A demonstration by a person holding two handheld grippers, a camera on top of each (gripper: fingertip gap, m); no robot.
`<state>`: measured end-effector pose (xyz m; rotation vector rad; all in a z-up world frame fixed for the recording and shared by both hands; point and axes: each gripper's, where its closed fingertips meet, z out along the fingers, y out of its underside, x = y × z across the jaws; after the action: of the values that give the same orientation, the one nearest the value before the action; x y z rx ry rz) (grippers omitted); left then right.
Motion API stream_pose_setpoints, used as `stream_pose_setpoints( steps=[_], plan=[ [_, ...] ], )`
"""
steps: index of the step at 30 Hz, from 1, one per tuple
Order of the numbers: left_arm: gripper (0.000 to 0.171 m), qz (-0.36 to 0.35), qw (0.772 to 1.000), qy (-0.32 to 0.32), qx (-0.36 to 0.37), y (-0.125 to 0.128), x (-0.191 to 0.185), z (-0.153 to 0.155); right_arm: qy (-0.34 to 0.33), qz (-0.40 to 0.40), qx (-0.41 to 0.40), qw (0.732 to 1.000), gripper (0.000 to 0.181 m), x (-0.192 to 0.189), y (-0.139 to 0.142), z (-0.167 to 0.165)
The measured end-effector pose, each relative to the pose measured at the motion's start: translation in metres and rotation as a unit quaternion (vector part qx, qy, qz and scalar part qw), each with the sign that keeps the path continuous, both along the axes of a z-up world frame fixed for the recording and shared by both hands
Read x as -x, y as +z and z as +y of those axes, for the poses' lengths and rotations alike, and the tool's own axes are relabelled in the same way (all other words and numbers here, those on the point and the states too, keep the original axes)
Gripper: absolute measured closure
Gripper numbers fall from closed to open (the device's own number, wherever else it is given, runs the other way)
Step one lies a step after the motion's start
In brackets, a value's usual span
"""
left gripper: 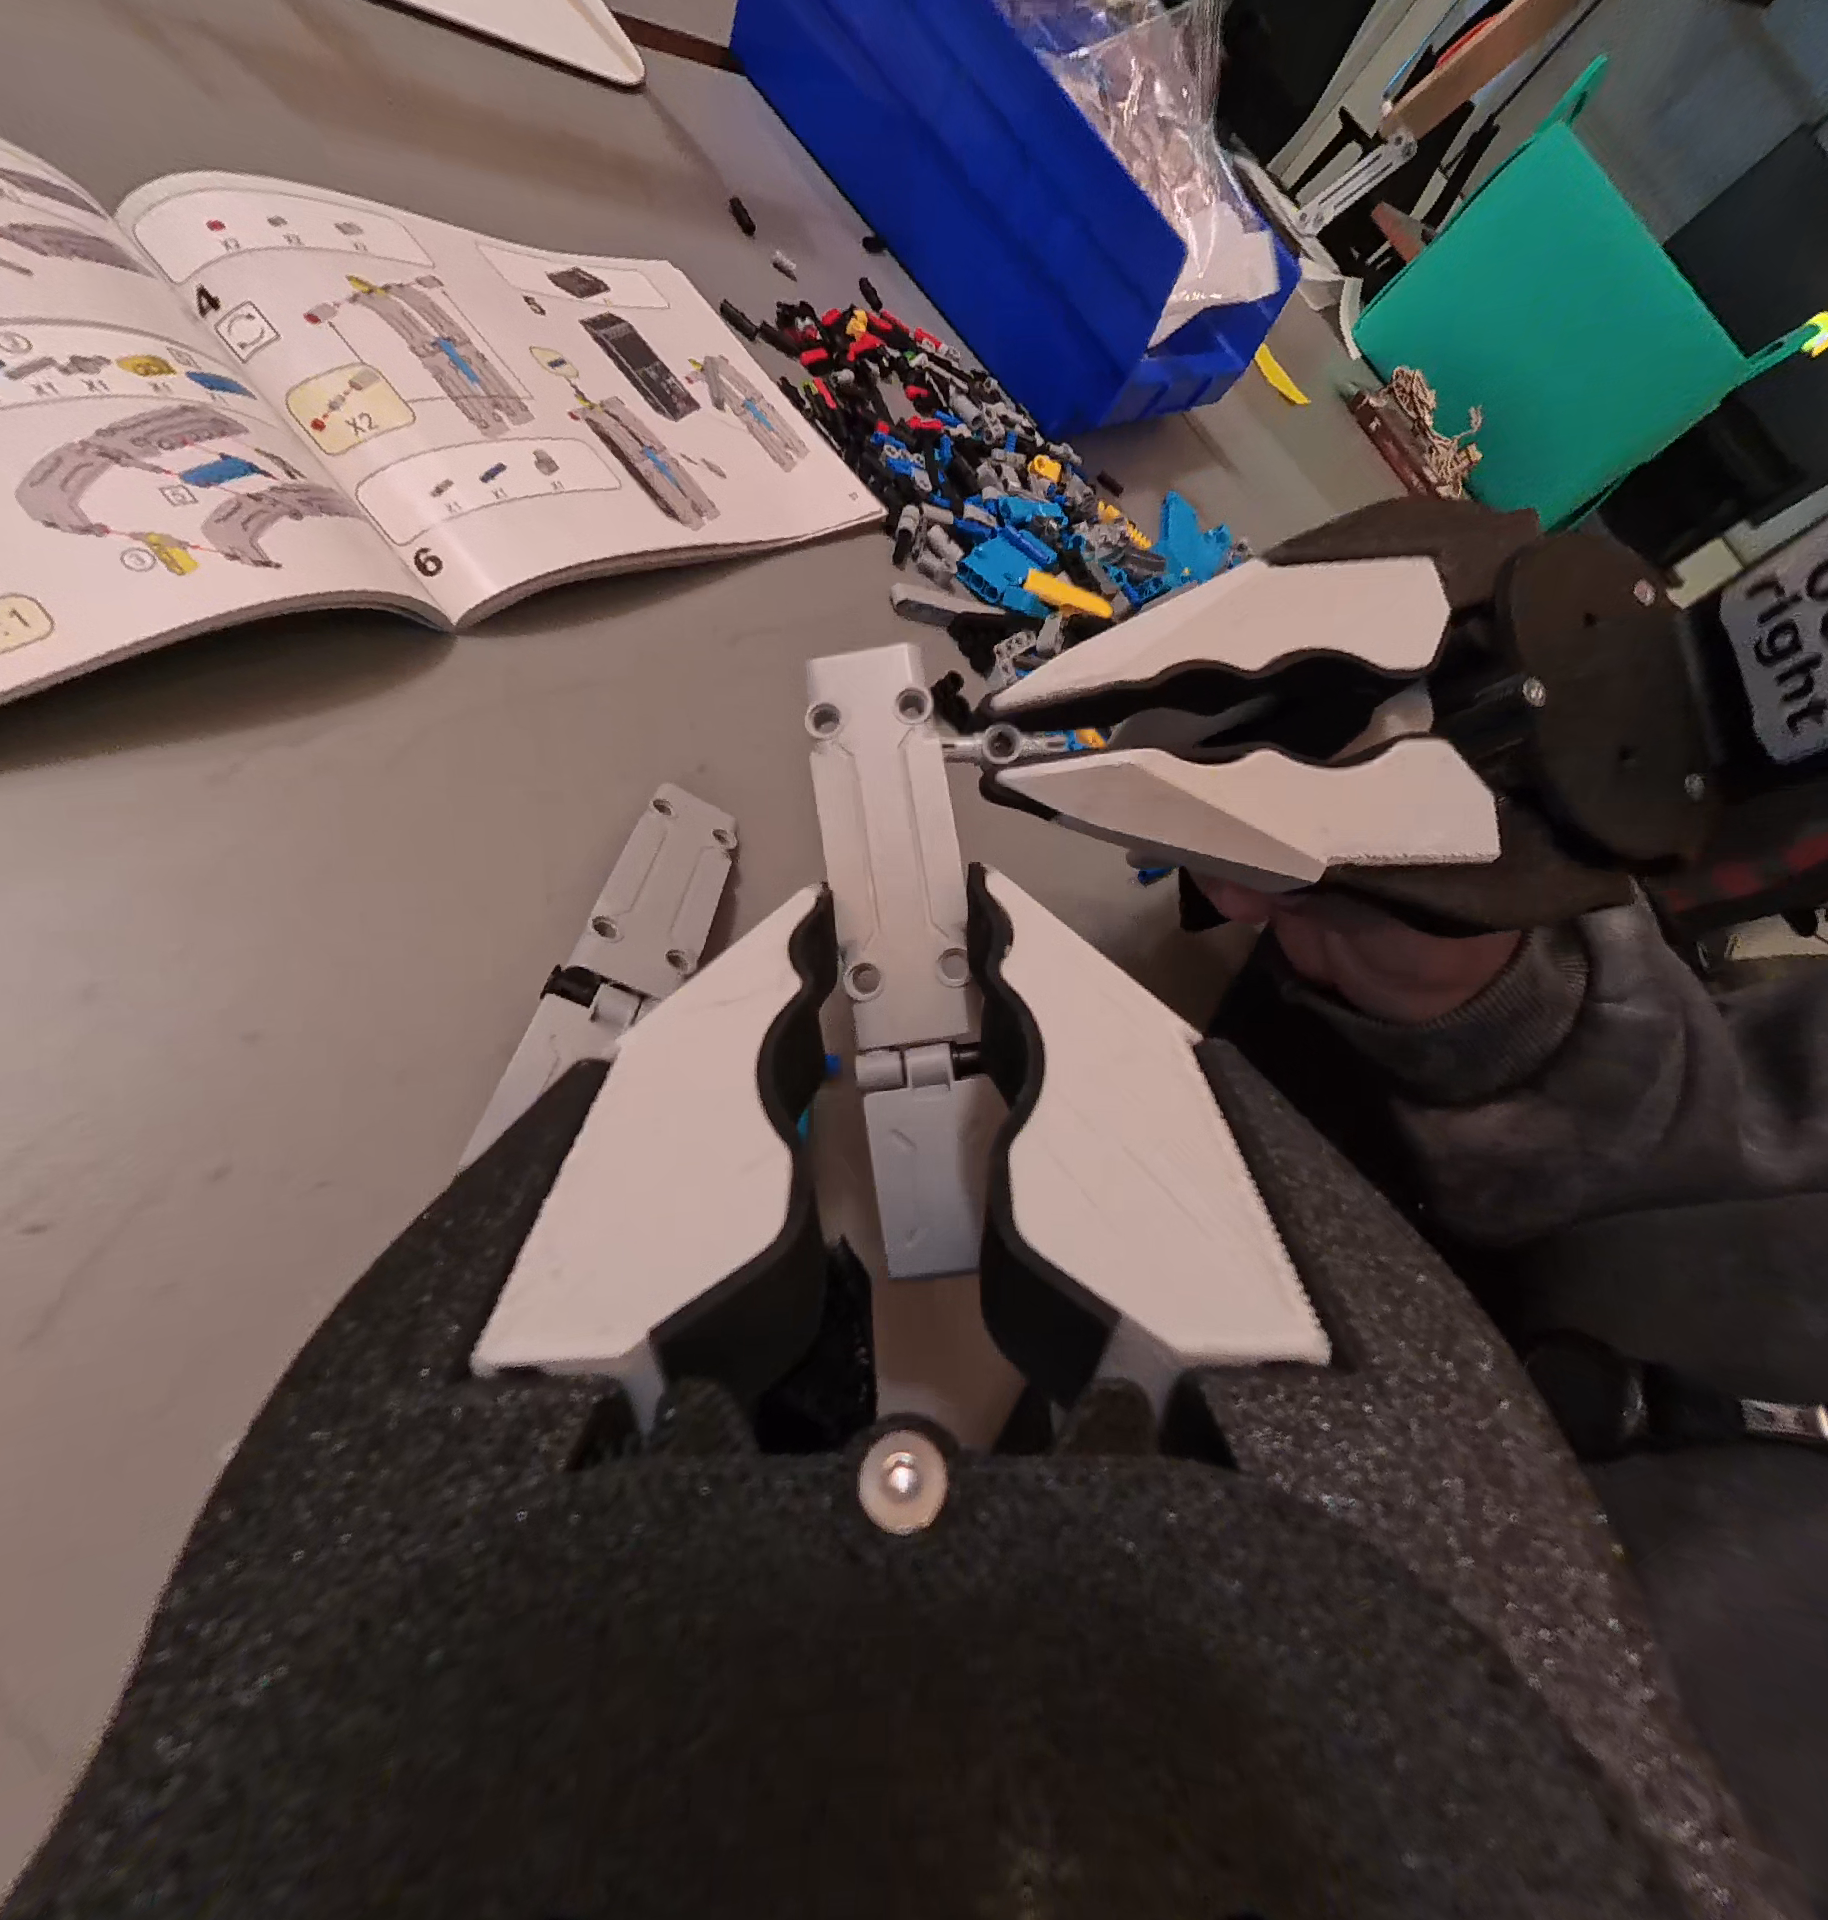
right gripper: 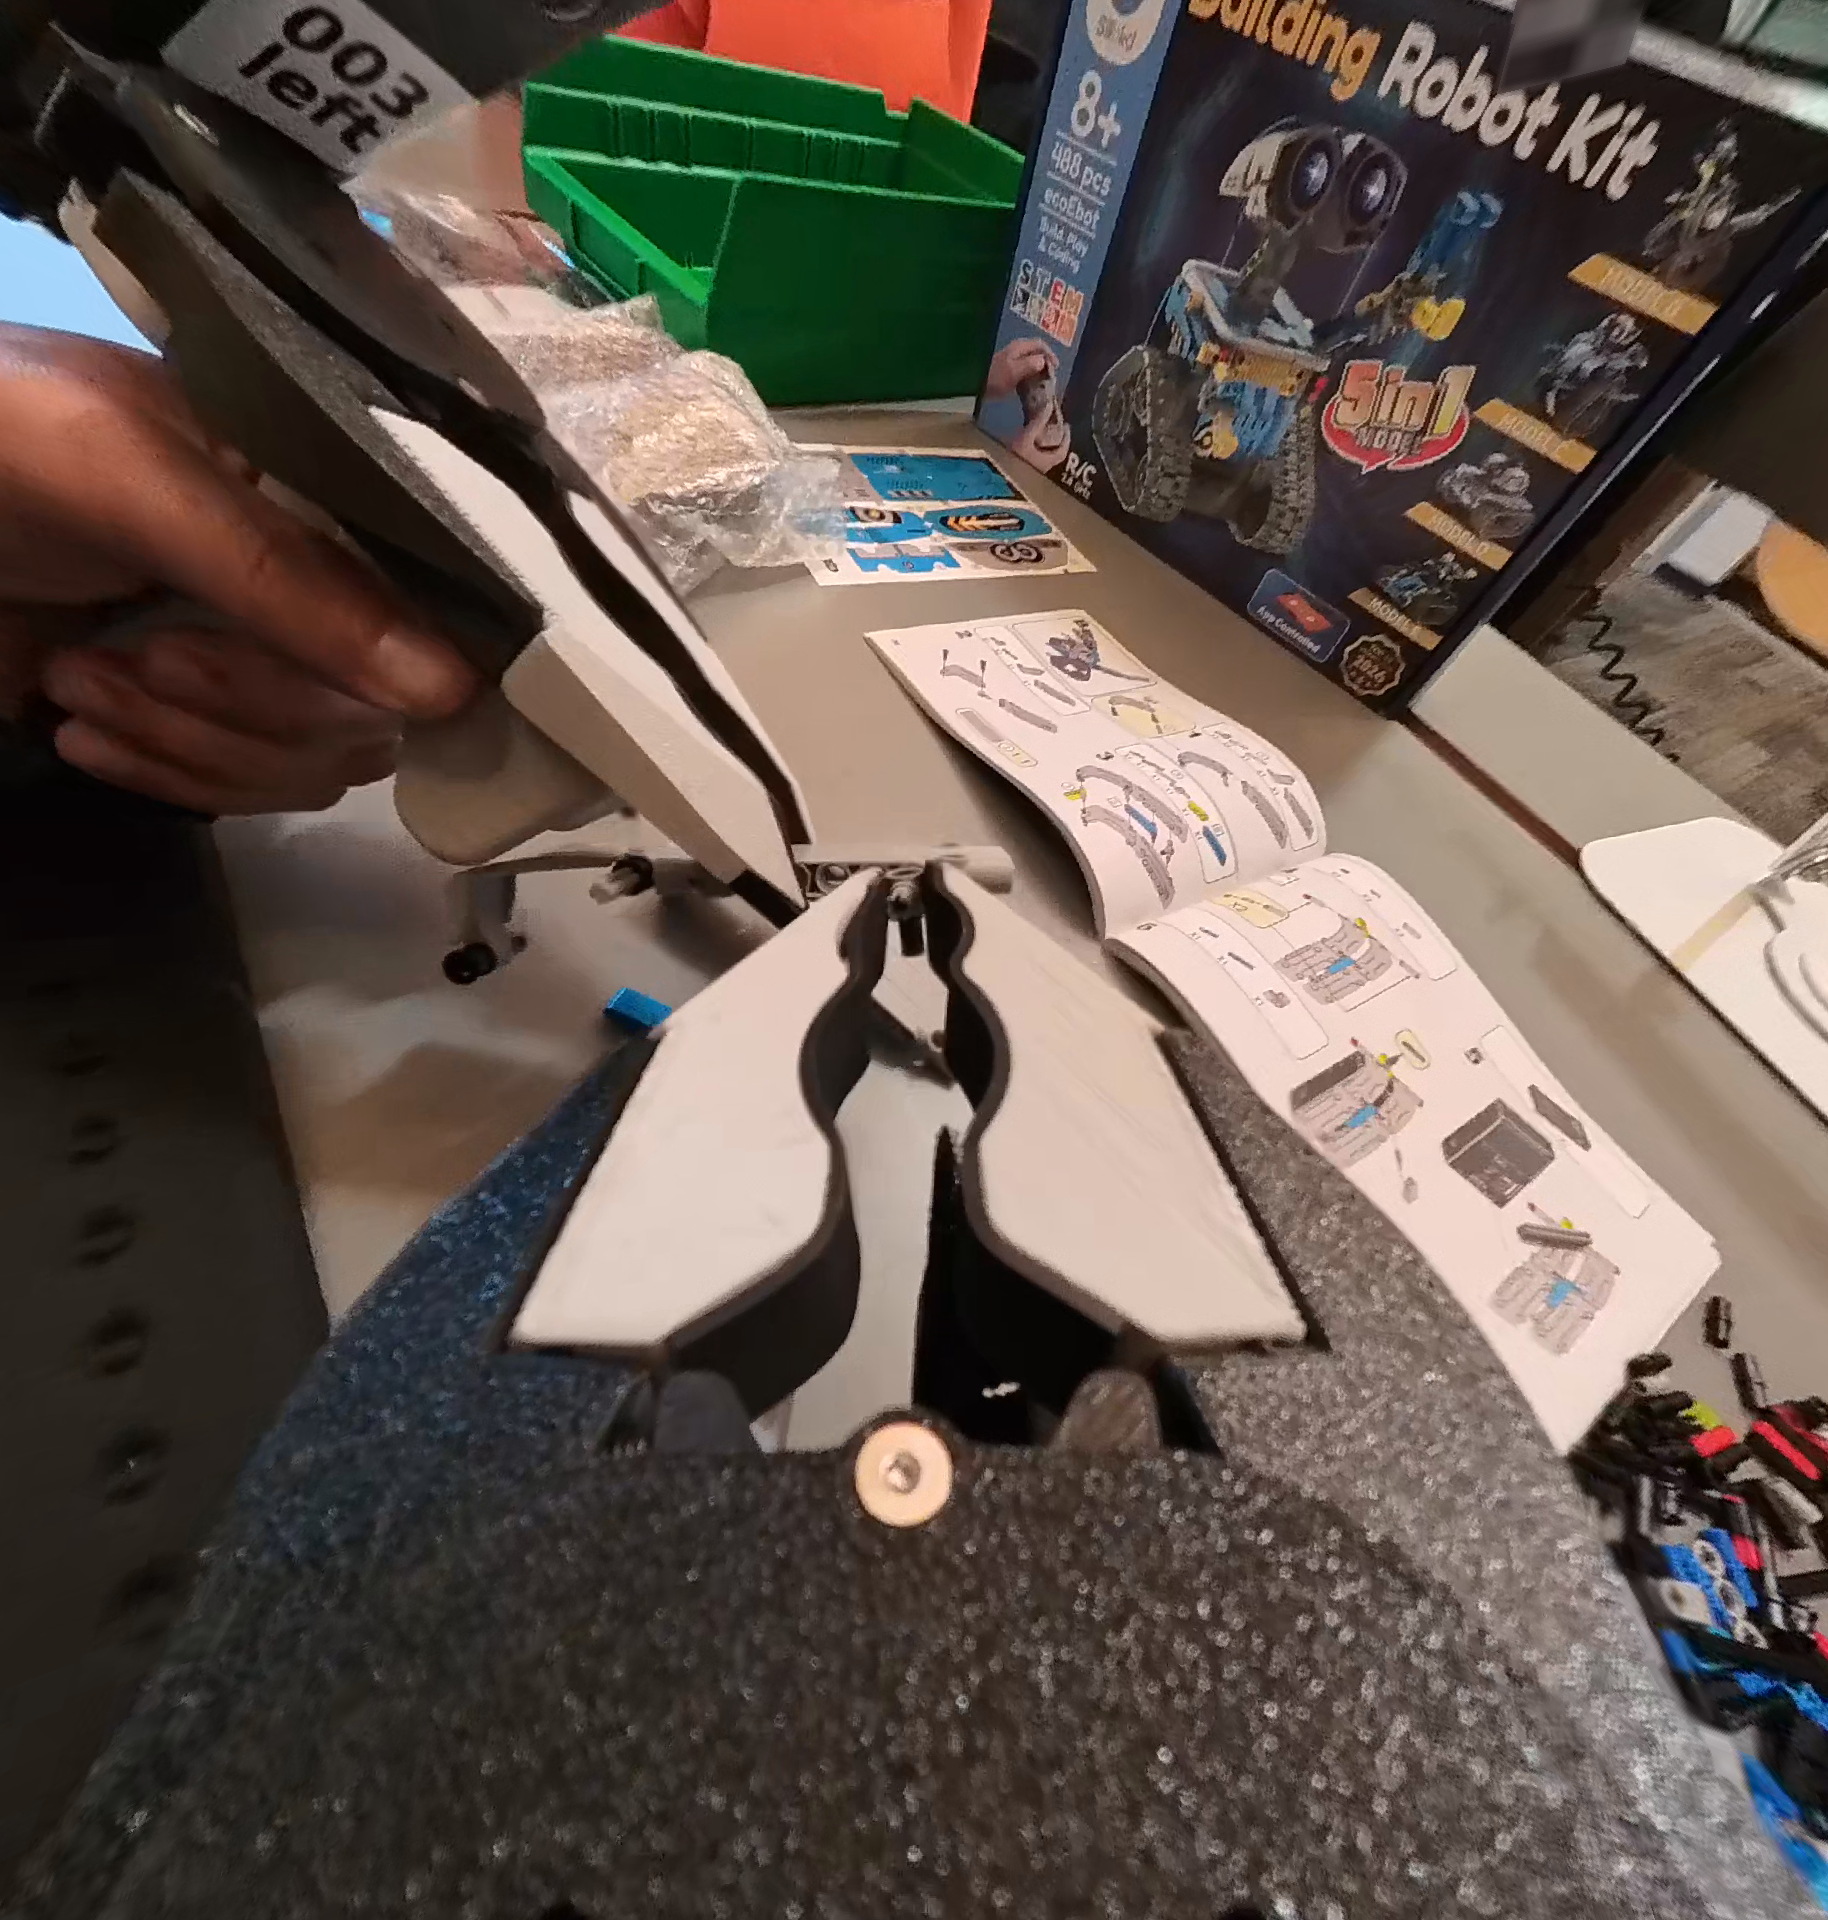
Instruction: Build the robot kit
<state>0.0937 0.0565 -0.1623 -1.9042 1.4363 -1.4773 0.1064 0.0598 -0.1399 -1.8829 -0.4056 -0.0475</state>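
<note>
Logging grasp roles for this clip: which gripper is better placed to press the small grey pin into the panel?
Right. The right gripper pinches the small grey pin at the side of the hinged grey panel, while the left gripper is clamped on that panel, steadying it.

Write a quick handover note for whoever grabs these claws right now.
Left claw: shut on the grey hinged panel, held up off the table.
Right claw: shut on a small grey pin connector, its tip touching the panel's right edge near the top holes.
A second grey panel lies on the table left of it.
Open manual and loose parts pile lie beyond.
Pin not visibly seated.
</note>
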Motion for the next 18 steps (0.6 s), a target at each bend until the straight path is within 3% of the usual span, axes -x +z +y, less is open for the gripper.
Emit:
stream_pose_setpoints(
  steps=[5, 7, 10, 11, 12, 14, 18],
  plan=[
    [0.148, 0.000, 0.998, -0.012, -0.057, -0.003, 0.000, 0.001, 0.016, 0.083, 0.014, 0.996, 0.176, 0.000, -0.002, -0.001],
    [0.148, 0.011, 0.996, -0.022, -0.083, -0.007, 0.001, -0.001, 0.020, 0.081, 0.022, 0.996, 0.176, 0.001, -0.005, -0.001],
    [0.148, -0.002, 0.994, -0.074, -0.078, -0.003, -0.004, -0.033, 0.011, -0.011, 0.044, 0.999, 0.179, 0.007, -0.018, 0.003],
    [0.148, 0.002, 0.992, -0.064, -0.111, -0.007, -0.006, -0.032, -0.002, -0.073, 0.045, 0.996, 0.179, 0.002, -0.022, 0.003],
    [0.148, 0.007, 0.996, -0.030, -0.088, -0.005, -0.009, -0.022, 0.002, -0.070, 0.018, 0.997, 0.179, 0.003, -0.013, 0.003],
    [0.148, 0.011, 0.999, -0.007, -0.046, -0.006, -0.007, -0.007, 0.002, 0.028, -0.018, 0.999, 0.179, -0.001, 0.009, -0.003],
    [0.148, 0.038, 0.998, -0.009, -0.040, -0.021, -0.002, -0.002, -0.002, 0.147, -0.017, 0.989, 0.179, -0.018, 0.012, -0.003]
  ],
)
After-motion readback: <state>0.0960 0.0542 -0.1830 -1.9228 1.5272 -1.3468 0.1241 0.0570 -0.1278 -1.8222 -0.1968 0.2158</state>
